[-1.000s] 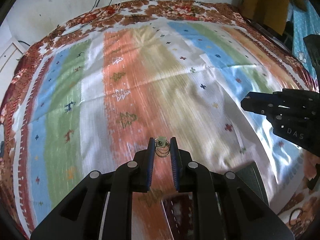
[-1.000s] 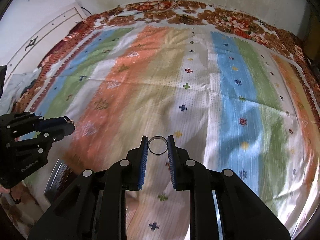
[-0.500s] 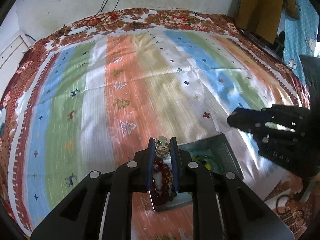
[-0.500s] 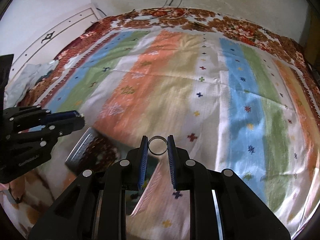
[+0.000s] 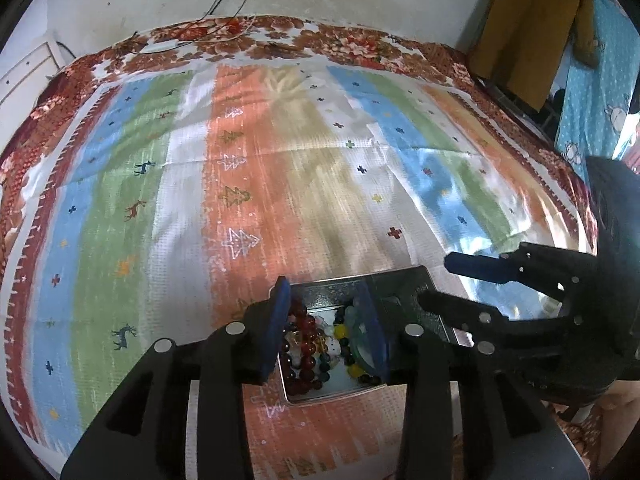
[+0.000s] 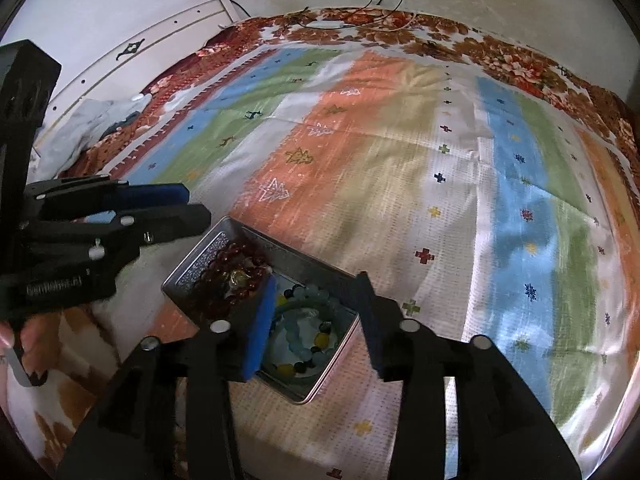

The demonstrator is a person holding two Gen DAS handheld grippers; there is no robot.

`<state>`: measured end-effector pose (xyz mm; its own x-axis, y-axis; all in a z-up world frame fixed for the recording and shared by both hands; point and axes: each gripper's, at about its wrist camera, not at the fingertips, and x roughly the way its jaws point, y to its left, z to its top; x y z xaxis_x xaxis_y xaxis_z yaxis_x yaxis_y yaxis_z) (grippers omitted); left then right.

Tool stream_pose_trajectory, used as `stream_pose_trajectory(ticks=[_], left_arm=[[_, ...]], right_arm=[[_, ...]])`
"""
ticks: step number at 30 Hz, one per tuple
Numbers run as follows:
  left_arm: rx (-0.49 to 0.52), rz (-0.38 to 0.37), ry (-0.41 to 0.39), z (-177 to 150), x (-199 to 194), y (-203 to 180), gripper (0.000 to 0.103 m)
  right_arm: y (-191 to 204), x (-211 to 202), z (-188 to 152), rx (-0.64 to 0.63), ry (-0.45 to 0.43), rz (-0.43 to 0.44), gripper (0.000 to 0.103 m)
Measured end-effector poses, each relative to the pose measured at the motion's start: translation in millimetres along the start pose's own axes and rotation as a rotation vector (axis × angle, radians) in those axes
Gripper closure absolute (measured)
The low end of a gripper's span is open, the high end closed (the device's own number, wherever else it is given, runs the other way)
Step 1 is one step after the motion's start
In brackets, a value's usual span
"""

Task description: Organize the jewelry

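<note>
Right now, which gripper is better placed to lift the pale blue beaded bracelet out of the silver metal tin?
Right. The right gripper, jaws just opened, frames the pale blue bracelet; the left gripper, also just opened, hangs mostly over dark red beads.

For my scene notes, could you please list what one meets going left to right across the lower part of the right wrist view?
A hand → left gripper → metal tin of bead bracelets → right gripper, jaws apart above the tin.

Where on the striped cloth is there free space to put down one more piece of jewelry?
Free: the striped cloth from the rectangular metal tin to the floral border, also left of the tin. Crowded: the tin, full of bead bracelets, under the left gripper and right gripper.
</note>
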<state>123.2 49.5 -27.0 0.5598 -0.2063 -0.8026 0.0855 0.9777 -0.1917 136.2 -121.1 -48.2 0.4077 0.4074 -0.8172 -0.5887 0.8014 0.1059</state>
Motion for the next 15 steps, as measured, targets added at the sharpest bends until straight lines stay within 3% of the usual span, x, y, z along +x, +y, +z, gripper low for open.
stream_pose_trajectory(ticks=[2, 6, 10, 15], left_arm=[[-0.012, 0.007, -0.013, 0.5, -3.5, 3.5, 0.065], [-0.001, 0.054, -0.047, -5.0, -12.7, 2.3, 0.045], [-0.027, 0.006, -0.037, -14.1, -19.1, 2.0, 0.032], [-0.018, 0.023, -0.042, -26.1, -25.0, -4.1, 0.020]], right_arm=[[-0.3, -4.0, -3.5, -0.003, -0.013, -0.011, 0.055], [-0.6, -16.3, -11.7, -0.004, -0.054, -0.046, 0.045], [-3.2, -32.0, -21.8, -0.005, -0.104, -0.108, 0.039], [-6.5, -47.3, -36.3, -0.026, -0.142, -0.156, 0.028]])
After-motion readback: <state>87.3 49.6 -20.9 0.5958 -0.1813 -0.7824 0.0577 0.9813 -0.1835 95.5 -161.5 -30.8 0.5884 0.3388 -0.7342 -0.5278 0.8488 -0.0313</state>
